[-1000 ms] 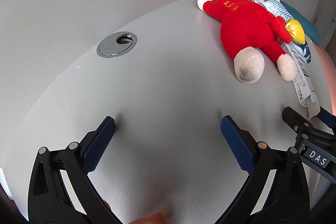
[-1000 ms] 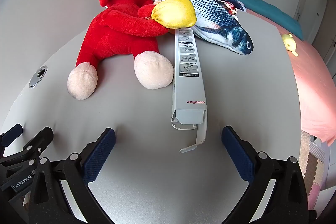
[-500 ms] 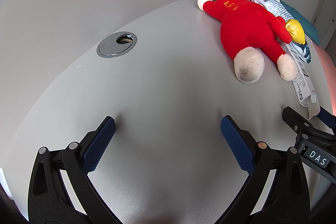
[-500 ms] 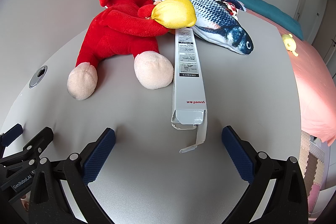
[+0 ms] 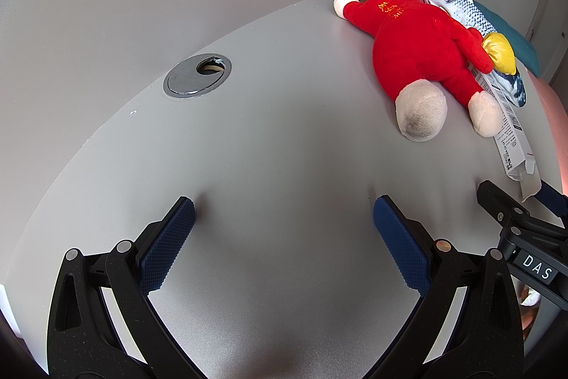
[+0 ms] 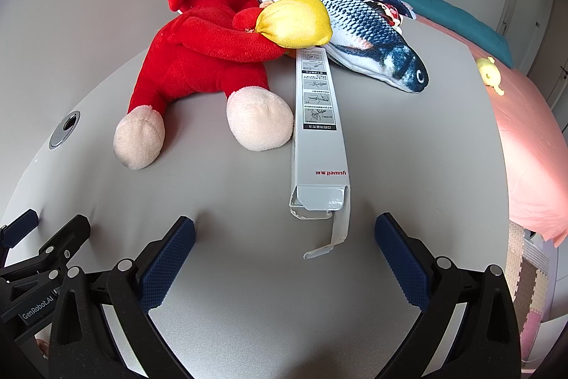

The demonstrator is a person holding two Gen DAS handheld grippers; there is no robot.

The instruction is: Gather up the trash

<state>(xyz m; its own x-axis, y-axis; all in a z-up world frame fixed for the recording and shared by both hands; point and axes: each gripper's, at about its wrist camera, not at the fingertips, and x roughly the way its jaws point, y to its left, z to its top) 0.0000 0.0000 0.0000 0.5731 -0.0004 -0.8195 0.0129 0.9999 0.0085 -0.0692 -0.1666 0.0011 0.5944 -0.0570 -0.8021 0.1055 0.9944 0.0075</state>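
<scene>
A long white cardboard box (image 6: 317, 134) with its near end torn open lies on the grey table (image 6: 248, 272), between a red plush toy (image 6: 206, 59) and a fish-shaped plush (image 6: 369, 27). Its far end is tucked under the toy's yellow pouch (image 6: 294, 22). My right gripper (image 6: 284, 229) is open and empty, just short of the box's open end. The box also shows in the left wrist view (image 5: 507, 126). My left gripper (image 5: 280, 212) is open and empty over bare table, to the left of the right gripper (image 5: 525, 219).
A metal cable grommet (image 5: 197, 76) sits in the table at the left. A wall runs behind the table. A pink bed (image 6: 525, 144) with a teal pillow (image 6: 451, 16) and a small yellow toy (image 6: 490, 73) lies past the table's right edge.
</scene>
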